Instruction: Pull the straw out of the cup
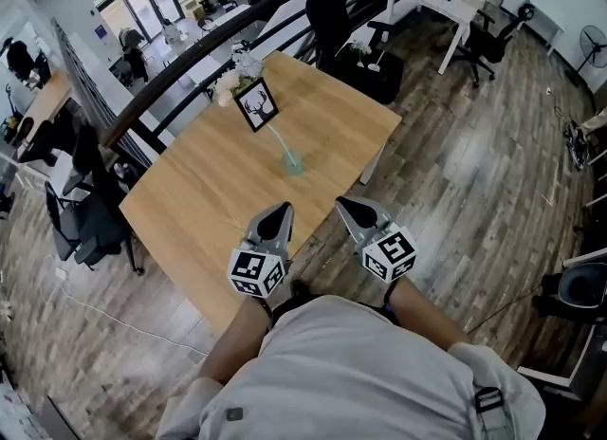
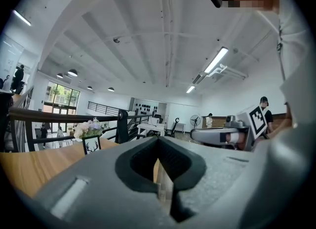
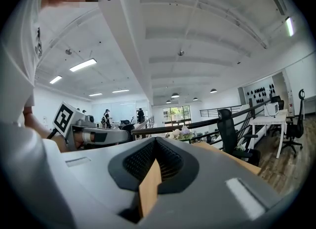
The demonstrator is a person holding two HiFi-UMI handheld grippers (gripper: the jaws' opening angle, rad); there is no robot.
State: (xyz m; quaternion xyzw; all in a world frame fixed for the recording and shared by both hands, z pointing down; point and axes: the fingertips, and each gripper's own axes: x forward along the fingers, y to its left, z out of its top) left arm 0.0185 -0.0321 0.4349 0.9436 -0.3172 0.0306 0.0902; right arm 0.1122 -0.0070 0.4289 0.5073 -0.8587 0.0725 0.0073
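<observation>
The cup [image 1: 293,164] stands on the table [image 1: 199,210] towards its middle, and the straw [image 1: 278,139] leans out of it towards the far side. Just beyond the straw's top end is a framed deer picture [image 1: 256,104], with a bunch of flowers [image 1: 235,81] behind that at the far edge.

Both your tongs are well short of the cup, side by side at the table's near edge. Your left gripper [image 1: 276,217] shows against the wood and your right gripper [image 1: 353,209] against the floor just off the edge. Each is clenched, with its jaws tip to tip and nothing between them. Both point towards the cup.
</observation>
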